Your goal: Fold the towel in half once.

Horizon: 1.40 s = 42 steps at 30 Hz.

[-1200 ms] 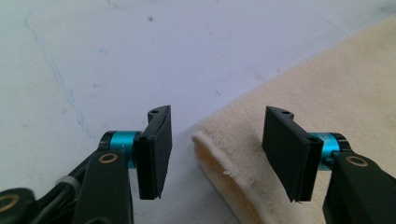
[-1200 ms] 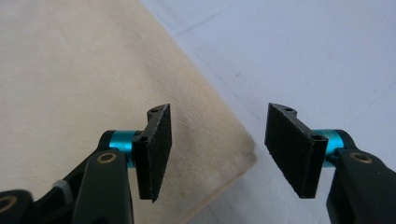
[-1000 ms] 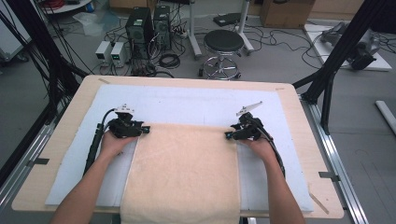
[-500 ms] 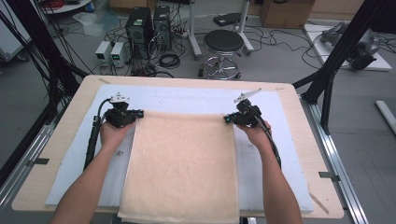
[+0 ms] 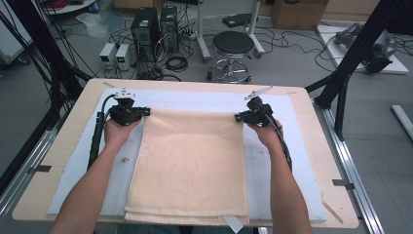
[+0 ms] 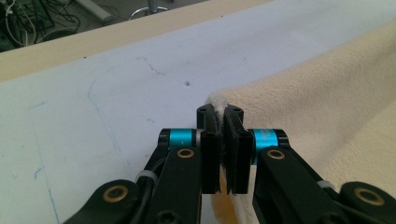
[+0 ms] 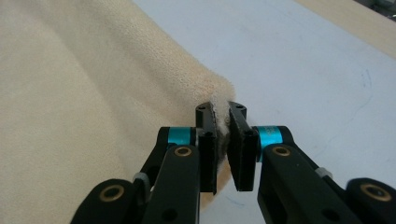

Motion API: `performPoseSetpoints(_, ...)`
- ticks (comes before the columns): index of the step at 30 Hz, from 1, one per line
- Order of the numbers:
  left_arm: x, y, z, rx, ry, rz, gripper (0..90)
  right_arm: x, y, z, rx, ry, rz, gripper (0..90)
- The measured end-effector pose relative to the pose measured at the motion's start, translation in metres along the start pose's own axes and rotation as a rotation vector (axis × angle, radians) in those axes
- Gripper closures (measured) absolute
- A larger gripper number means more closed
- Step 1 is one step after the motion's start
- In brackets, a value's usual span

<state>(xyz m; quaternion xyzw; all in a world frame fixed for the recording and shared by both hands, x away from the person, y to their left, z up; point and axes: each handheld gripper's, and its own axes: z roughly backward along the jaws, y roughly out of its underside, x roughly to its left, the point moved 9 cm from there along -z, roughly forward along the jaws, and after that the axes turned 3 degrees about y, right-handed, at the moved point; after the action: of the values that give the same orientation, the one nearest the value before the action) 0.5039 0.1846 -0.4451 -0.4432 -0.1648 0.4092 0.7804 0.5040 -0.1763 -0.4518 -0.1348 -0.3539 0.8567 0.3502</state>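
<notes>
At the near edge of the pale wooden table [image 5: 58, 161], the cream terry towel [image 5: 190, 165] hangs slightly over the front of the light-blue mat [image 5: 78, 175], its layered hem just beside the person's forearms. A second ago the towel's far edge lay in a loose fold nearer the middle; now it is drawn flat toward the far side, and both grippers have moved outward and away with it. The left gripper [image 6: 223, 140] has just clamped, its jaws clenched on the far-left corner of the towel, a tuft of pile poking out above the pads. The right gripper [image 7: 222, 140] is likewise pinched tight on the far-right corner. With both corners caught and the cloth taut between them, the work looks ready for a lift or a fold toward the person. Nothing lies on the mat to snag it. Beyond the table stand a black round stool [image 5: 234, 46], computer towers [image 5: 156, 24] and tangled floor cables, well apart.
</notes>
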Motion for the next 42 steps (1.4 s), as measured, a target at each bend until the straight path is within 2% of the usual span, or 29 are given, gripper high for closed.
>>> performPoseSetpoints(4, -0.001, -0.002, 0.0, -0.009, -0.008, -0.008, 85.7, -0.001, 0.002, -0.003, 0.0, 0.003, -0.009, 83.2)
performPoseSetpoints(9, -0.001, 0.001, -0.002, 0.01, -0.009, -0.009, 85.6, -0.001, 0.003, -0.004, 0.004, -0.004, -0.013, 82.9)
performPoseSetpoints(14, -0.001, 0.001, -0.002, 0.008, -0.005, -0.009, 85.5, -0.001, 0.003, -0.005, -0.003, -0.011, -0.015, 82.9)
performPoseSetpoints(22, -0.002, 0.002, -0.002, 0.007, 0.003, -0.004, 85.6, 0.002, 0.001, 0.0, -0.014, -0.025, -0.013, 82.9)
performPoseSetpoints(26, -0.003, 0.0, 0.003, 0.007, 0.017, -0.019, 85.6, 0.003, -0.001, 0.004, -0.028, -0.035, -0.018, 82.9)
performPoseSetpoints(37, -0.005, -0.002, 0.007, 0.005, 0.017, -0.028, 85.5, 0.007, -0.004, 0.012, -0.041, -0.043, -0.007, 82.9)
performPoseSetpoints(42, -0.007, 0.0, 0.009, 0.0, 0.024, -0.031, 85.6, 0.011, -0.005, 0.015, -0.043, -0.049, 0.012, 82.9)
